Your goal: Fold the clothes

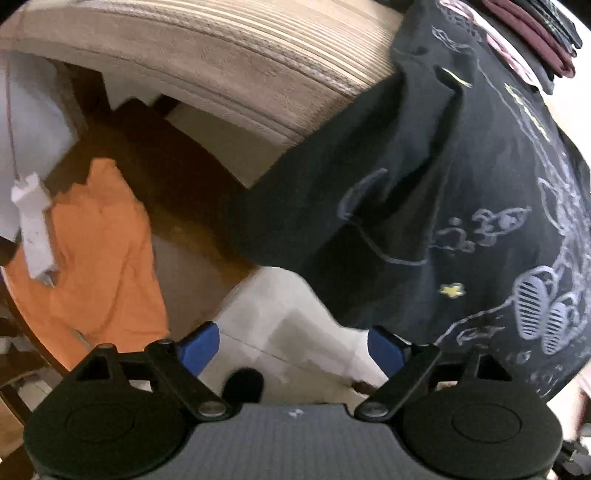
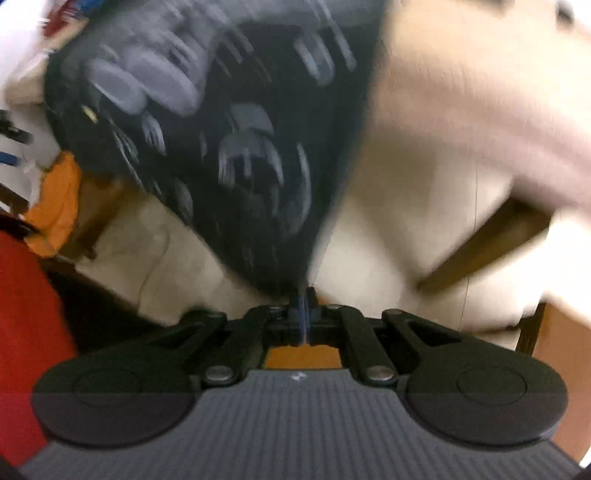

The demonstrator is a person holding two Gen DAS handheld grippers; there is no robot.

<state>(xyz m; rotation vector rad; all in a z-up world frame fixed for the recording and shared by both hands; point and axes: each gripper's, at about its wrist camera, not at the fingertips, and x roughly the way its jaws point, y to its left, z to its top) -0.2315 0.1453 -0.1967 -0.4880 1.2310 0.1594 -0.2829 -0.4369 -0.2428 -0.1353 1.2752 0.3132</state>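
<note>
Each gripper has a ribbed grey body, two round black discs and black link arms with silver screws. The left gripper (image 1: 293, 345) has blue fingers (image 1: 197, 347). At the lower left of the right view, a red garment (image 2: 26, 332).

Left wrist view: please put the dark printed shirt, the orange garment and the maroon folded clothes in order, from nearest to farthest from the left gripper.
From the left gripper:
1. Dark printed shirt, beside the fingers on the picture's right.
2. Orange garment, lower down at the picture's left.
3. Maroon folded clothes, at the top right corner.
</note>
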